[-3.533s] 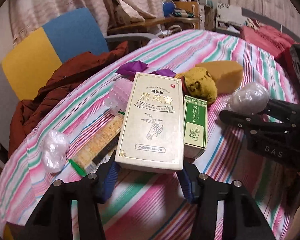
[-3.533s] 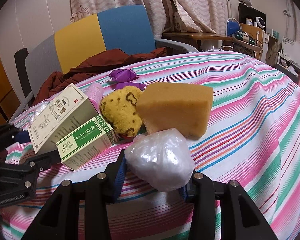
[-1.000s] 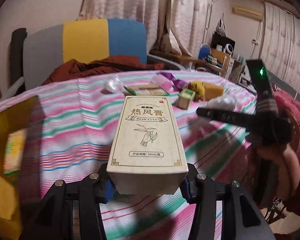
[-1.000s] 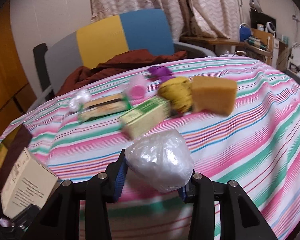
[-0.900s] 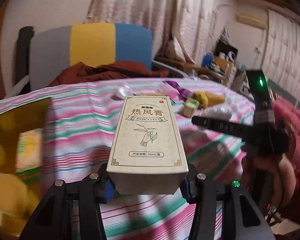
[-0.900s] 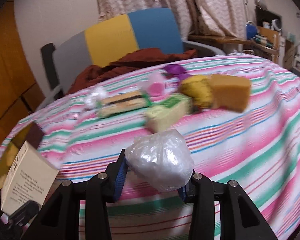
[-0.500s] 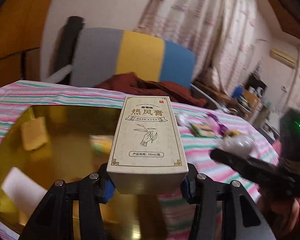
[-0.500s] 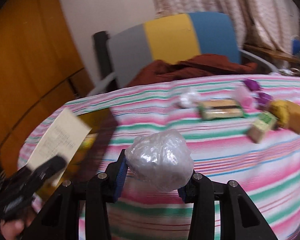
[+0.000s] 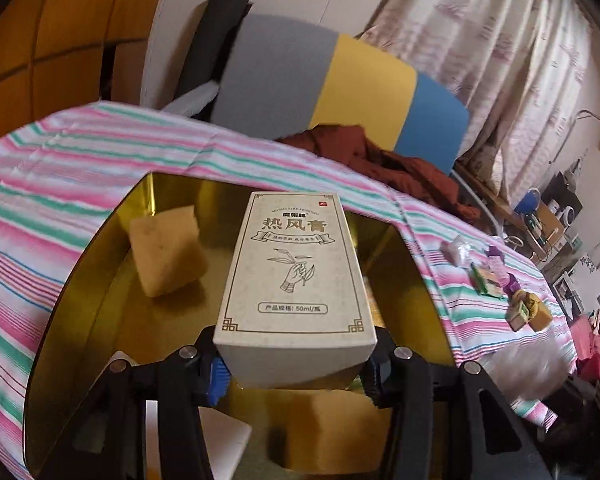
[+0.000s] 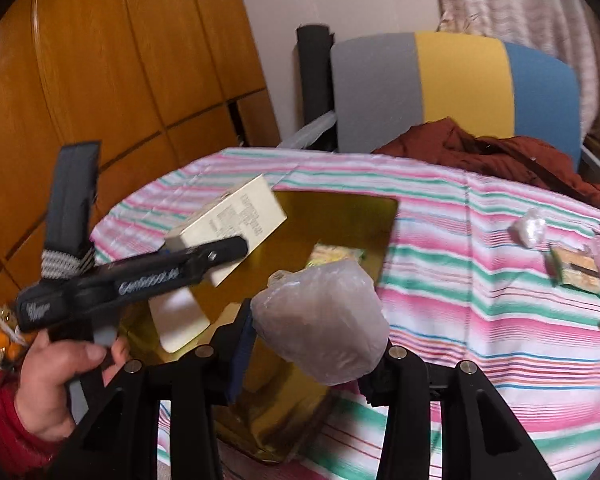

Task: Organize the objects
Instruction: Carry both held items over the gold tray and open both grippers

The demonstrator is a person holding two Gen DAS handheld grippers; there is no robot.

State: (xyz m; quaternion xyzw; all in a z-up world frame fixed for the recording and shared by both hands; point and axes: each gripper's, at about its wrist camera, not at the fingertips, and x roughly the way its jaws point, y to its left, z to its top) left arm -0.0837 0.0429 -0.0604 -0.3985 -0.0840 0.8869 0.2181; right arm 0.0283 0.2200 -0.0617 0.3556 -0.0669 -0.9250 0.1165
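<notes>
Now the left hand-held gripper (image 9: 296, 368) pinches a matte cream carton (image 9: 294, 276) above the glossy gold tray (image 9: 84, 300), where a porous tan sponge (image 9: 166, 250) lies. Beside it, the right hand-held gripper (image 10: 312, 360) squeezes a crinkly plastic bundle (image 10: 320, 320) over the tray's edge on the striped worktop (image 10: 480, 320).

1. Gold tray (image 9: 100, 280) interior: sponge (image 9: 166, 254) blocks far-left corner; second sponge (image 9: 332, 428) & white box (image 9: 224, 440) fill near end.
2. Bare gold floor between sponges, mid-left, is open.
3. Left hand-held gripper (image 10: 220, 256) w/ cream box (image 10: 236, 216) hangs over tray's left side, in the way from the right.
4. Striped table (image 10: 460, 320) right of tray is open; small clutter (image 10: 576, 268) well apart at far right.
</notes>
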